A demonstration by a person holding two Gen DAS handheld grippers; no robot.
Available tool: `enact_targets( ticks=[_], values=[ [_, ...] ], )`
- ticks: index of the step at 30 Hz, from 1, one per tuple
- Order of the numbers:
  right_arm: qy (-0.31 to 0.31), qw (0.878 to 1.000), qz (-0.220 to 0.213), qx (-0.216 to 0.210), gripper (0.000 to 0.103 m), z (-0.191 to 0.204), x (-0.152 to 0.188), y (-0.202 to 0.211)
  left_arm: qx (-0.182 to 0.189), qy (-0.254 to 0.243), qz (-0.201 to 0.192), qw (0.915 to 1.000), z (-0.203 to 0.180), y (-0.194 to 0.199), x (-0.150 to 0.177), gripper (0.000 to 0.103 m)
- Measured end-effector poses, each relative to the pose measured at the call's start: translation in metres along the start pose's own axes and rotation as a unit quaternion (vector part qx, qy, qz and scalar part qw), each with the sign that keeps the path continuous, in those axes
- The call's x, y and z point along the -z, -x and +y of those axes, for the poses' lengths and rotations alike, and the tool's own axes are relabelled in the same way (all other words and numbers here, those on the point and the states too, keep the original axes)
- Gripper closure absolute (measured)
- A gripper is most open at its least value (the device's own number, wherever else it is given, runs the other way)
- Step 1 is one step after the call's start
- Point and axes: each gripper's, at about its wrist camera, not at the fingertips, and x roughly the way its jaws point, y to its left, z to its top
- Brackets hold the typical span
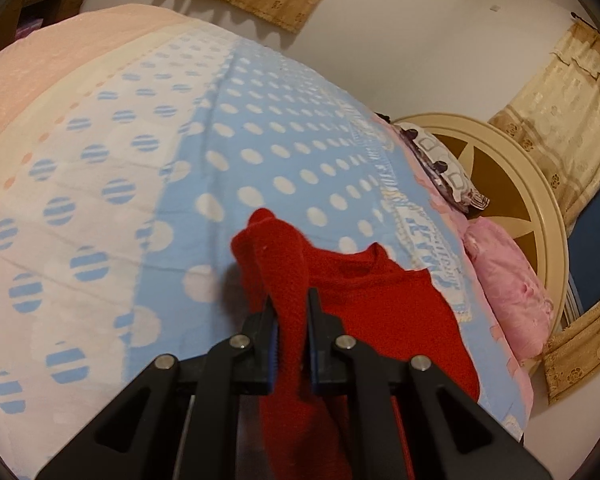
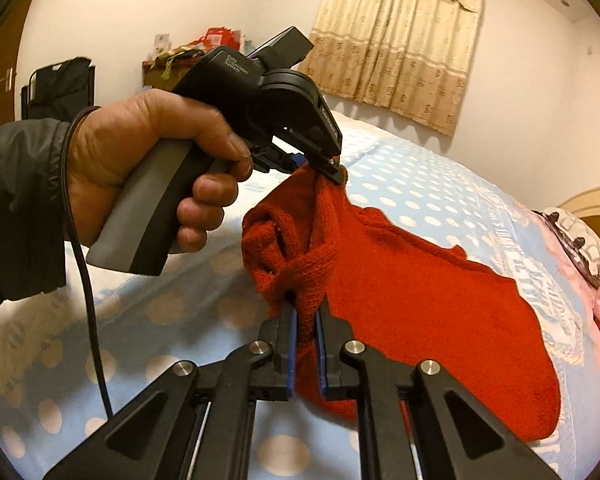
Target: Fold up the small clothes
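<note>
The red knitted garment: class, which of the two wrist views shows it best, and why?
The right wrist view. There the red knitted garment spreads across the bedspread, with both the left gripper and right gripper pinching it. The left wrist view shows only a bunched fold between the left gripper's fingers and part of the body.

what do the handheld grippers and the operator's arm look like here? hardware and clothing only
Both grippers, left gripper and right gripper, have black scissor-style linkages with silver pivot pins and blue pads on black fingers. Seen from the right wrist view, the left one has a grey and black pistol handle, a black body with small white lettering, and a black cable hanging from it. The hand holding it comes out of a dark jacket sleeve.
</note>
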Motion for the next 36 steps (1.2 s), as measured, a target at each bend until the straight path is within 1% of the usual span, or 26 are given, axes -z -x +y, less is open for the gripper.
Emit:
enact_targets(
  ticks=[3, 7, 12, 17, 27, 36],
  values=[
    [-0.01, 1.0, -0.009, 0.006, 0.096, -0.003, 0.001, 0.009, 0.002, -0.012, -0.005, 0.9999, -0.018, -0.002, -0.004, 0.092],
    [-0.029, 0.999, -0.02, 0.016, 0.096, -0.022, 0.004, 0.018, 0.004, -0.024, -0.019, 0.9995, -0.037, -0.003, -0.009, 0.092],
    [-0.053, 0.998, -0.027, 0.028, 0.096, -0.048, 0.008, 0.023, 0.009, -0.05, -0.025, 0.9984, -0.066, -0.009, -0.014, 0.092],
    [-0.071, 0.996, -0.029, 0.04, 0.096, -0.062, 0.015, 0.033, 0.012, -0.072, -0.023, 0.9971, -0.092, -0.021, -0.018, 0.092],
    [-0.11, 0.992, -0.026, 0.06, 0.096, -0.094, 0.021, 0.043, 0.022, -0.097, -0.011, 0.995, -0.13, -0.044, -0.016, 0.092],
    [-0.16, 0.985, -0.007, 0.069, 0.096, -0.135, 0.041, 0.049, 0.022, -0.146, 0.007, 0.989, -0.178, -0.074, -0.007, 0.092]
  ],
)
